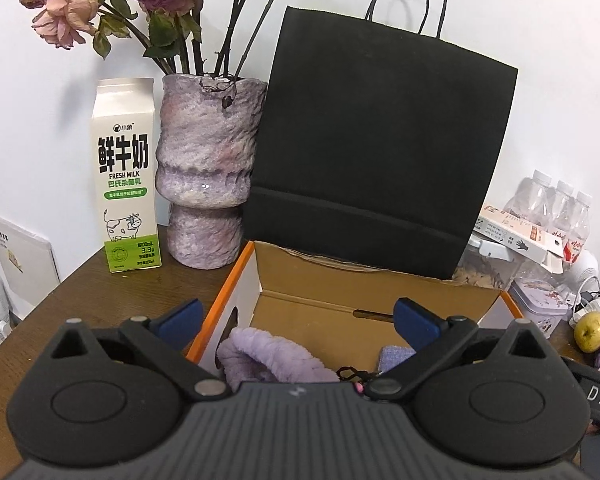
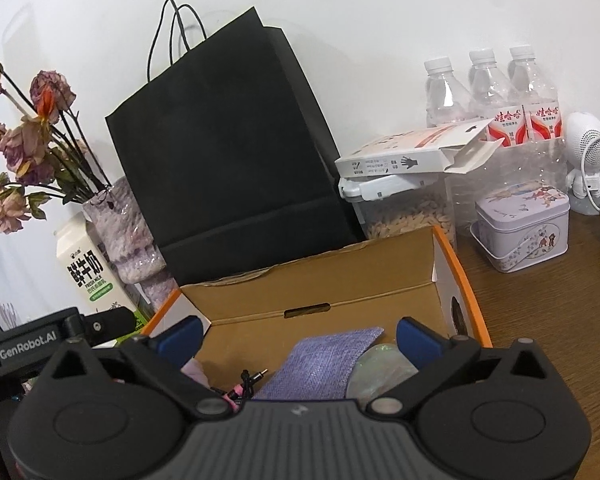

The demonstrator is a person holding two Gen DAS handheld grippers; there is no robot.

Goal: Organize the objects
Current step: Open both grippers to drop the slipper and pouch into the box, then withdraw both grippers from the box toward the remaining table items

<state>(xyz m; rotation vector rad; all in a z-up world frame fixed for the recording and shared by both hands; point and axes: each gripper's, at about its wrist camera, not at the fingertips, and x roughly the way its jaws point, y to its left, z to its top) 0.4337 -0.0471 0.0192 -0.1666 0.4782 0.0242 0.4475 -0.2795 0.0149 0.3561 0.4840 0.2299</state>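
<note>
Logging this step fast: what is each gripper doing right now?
Left gripper: open, holding nothing, above the box.
Right gripper: open, holding nothing, above the same box.

A lived-in home: wooden table (image 1: 80,280) with milk carton (image 1: 126,176), dried-flower vase (image 1: 208,168), water bottles (image 2: 496,96)

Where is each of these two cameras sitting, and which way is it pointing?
Left wrist view: sits on the left gripper, looking forward and slightly down into the cardboard box; its own open jaws show, plus the milk carton and vase.
Right wrist view: sits on the right gripper, facing the same box from further right; its open jaws and part of the left gripper show, plus water bottles and a tin.
Shared: the box, black paper bag and purple cloth pouch.
</note>
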